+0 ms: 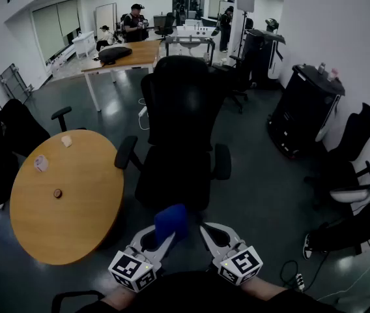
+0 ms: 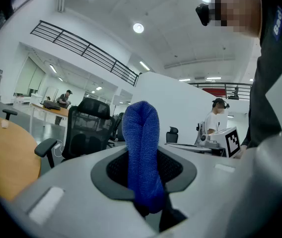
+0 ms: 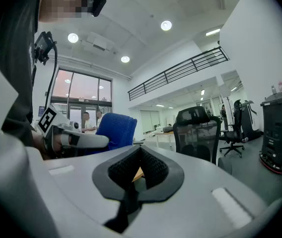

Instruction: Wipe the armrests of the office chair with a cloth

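Observation:
A black office chair (image 1: 180, 135) stands in front of me, back toward the far room, with its left armrest (image 1: 125, 152) and right armrest (image 1: 222, 161) sticking out. My left gripper (image 1: 167, 230) is shut on a folded blue cloth (image 1: 170, 222), held low, just short of the seat's front edge. The blue cloth (image 2: 142, 152) stands upright between the jaws in the left gripper view, the chair (image 2: 85, 129) behind it. My right gripper (image 1: 204, 230) is shut with nothing in it, beside the left one. In the right gripper view, the cloth (image 3: 115, 130) and the chair (image 3: 196, 133) show.
A round wooden table (image 1: 64, 194) with a few small items stands to the left of the chair. A long desk (image 1: 123, 56) and people are at the back. Black cabinet (image 1: 305, 109) and more chairs (image 1: 348, 155) stand on the right. Cables lie on the floor by my feet.

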A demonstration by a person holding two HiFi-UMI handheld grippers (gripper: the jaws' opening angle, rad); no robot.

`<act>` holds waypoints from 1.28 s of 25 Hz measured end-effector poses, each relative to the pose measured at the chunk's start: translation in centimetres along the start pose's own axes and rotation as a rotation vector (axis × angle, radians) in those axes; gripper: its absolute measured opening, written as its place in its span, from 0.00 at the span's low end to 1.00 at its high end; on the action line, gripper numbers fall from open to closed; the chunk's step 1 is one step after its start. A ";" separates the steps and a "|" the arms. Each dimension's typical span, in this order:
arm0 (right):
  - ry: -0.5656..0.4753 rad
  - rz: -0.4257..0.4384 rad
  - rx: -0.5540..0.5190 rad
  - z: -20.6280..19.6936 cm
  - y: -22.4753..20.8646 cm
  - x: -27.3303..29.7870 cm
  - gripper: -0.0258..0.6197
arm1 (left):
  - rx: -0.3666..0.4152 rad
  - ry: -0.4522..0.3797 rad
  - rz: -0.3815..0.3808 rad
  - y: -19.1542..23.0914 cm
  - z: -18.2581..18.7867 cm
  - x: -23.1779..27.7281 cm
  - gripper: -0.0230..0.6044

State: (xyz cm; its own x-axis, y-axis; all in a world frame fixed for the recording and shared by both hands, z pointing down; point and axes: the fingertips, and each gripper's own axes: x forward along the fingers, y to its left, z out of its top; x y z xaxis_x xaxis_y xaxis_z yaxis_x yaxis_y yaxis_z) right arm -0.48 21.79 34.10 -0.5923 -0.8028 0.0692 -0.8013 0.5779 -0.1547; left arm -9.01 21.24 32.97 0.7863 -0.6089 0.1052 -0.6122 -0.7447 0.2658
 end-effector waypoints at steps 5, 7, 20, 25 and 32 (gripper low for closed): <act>-0.001 0.009 0.015 -0.3 0.0 -0.2 0.04 | 0.002 0.004 -0.002 -0.4 -0.1 0.1 0.23; -0.004 0.009 0.015 -0.3 0.0 -0.3 0.04 | 0.003 0.005 -0.003 -0.5 -0.2 0.1 0.23; 0.003 0.093 0.105 -1.5 -1.0 -0.3 0.04 | 0.000 0.029 0.078 0.0 -0.7 0.5 0.23; 0.031 0.181 0.156 -3.4 -2.0 0.6 0.04 | 0.003 0.027 0.219 2.4 -1.0 0.0 0.23; 0.137 0.242 0.222 -6.6 -3.8 1.7 0.04 | -0.020 -0.016 0.476 7.7 -0.6 -2.6 0.23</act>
State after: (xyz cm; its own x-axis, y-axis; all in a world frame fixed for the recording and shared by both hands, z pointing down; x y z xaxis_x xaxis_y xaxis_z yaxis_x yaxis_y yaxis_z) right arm 1.01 19.13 41.27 -0.7808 -0.6103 0.1337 -0.6072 0.6909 -0.3925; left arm -15.68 17.22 35.35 0.4176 -0.8852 0.2053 -0.9021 -0.3768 0.2103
